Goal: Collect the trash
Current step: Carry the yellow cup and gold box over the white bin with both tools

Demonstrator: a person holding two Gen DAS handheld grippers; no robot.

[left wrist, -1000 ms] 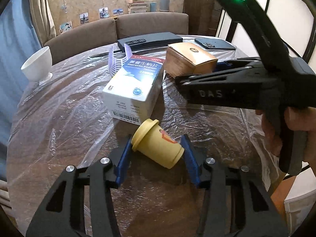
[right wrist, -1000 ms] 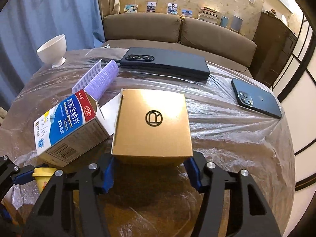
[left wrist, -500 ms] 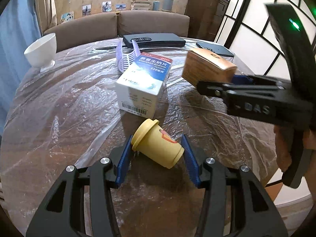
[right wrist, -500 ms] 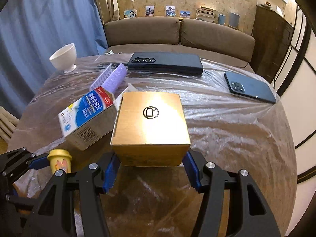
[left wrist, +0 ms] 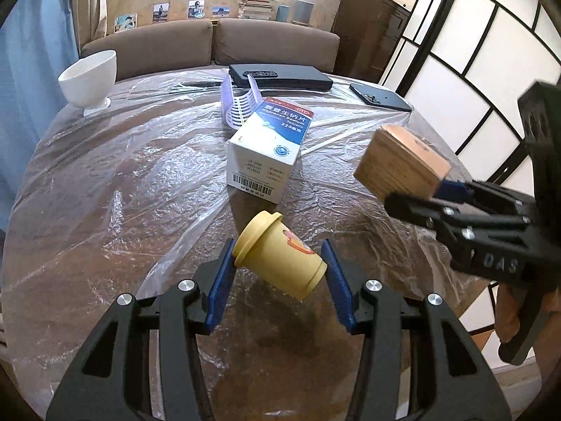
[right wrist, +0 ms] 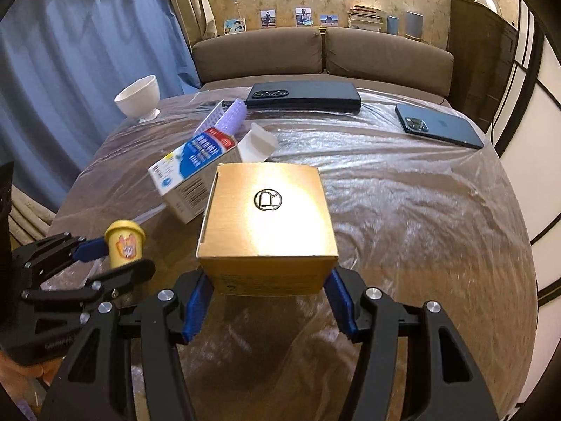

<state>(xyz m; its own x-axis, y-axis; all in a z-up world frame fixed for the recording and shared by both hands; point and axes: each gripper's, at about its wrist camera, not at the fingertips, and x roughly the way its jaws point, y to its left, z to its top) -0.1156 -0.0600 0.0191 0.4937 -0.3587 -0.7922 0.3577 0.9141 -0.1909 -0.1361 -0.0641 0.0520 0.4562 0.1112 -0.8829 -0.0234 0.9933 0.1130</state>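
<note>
My left gripper [left wrist: 278, 277] is shut on a small yellow lidded cup [left wrist: 278, 259], held tilted above the table; the cup also shows in the right wrist view [right wrist: 125, 242]. My right gripper [right wrist: 268, 296] is shut on a gold cardboard box [right wrist: 268, 221] with a round logo, lifted off the table; the box also shows at the right of the left wrist view [left wrist: 403, 165]. A blue and white medicine box [left wrist: 268, 149] with an open flap lies on the plastic-covered table [left wrist: 105, 193], seen in the right wrist view [right wrist: 193, 170] too.
A lilac ridged plastic tray [left wrist: 238, 107] lies behind the medicine box. A white bowl [left wrist: 89, 82] stands at the far left. A long black case [right wrist: 303, 95] and a dark phone [right wrist: 438, 129] lie at the far side. A sofa [right wrist: 322, 54] is behind.
Both grippers have risen and drawn back from the table with their loads. The gold box is now clear of the surface, and the medicine box looks farther away.
</note>
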